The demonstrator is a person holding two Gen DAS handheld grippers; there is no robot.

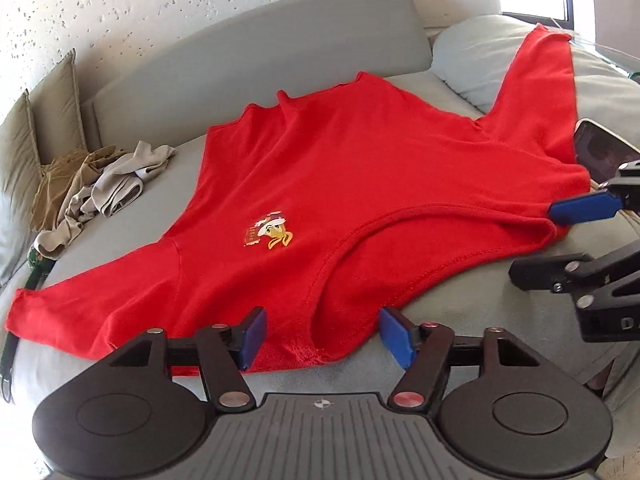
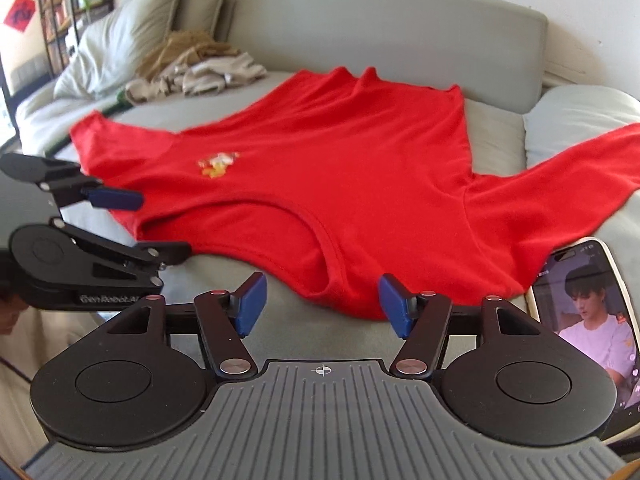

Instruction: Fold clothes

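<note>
A red T-shirt (image 1: 340,184) with a small cartoon print lies spread front-up on a grey bed (image 1: 192,160), its neckline nearest the cameras. My left gripper (image 1: 324,336) stands open at the near edge, and the shoulder fabric beside the collar lies between its blue pads (image 1: 252,336) without being pressed. In the right wrist view the T-shirt (image 2: 340,168) shows the same, with my right gripper (image 2: 322,304) open and the collar edge between its pads. Each gripper also shows in the other's view: right gripper (image 1: 536,242), left gripper (image 2: 164,224), each open astride a shoulder corner.
A phone (image 2: 588,320) with a lit screen lies by the right sleeve. A heap of beige and grey clothes (image 1: 108,184) sits on the far left of the bed, near olive cushions (image 1: 52,104). A pale pillow (image 1: 476,52) lies under the right sleeve. A grey headboard (image 2: 380,28) backs the bed.
</note>
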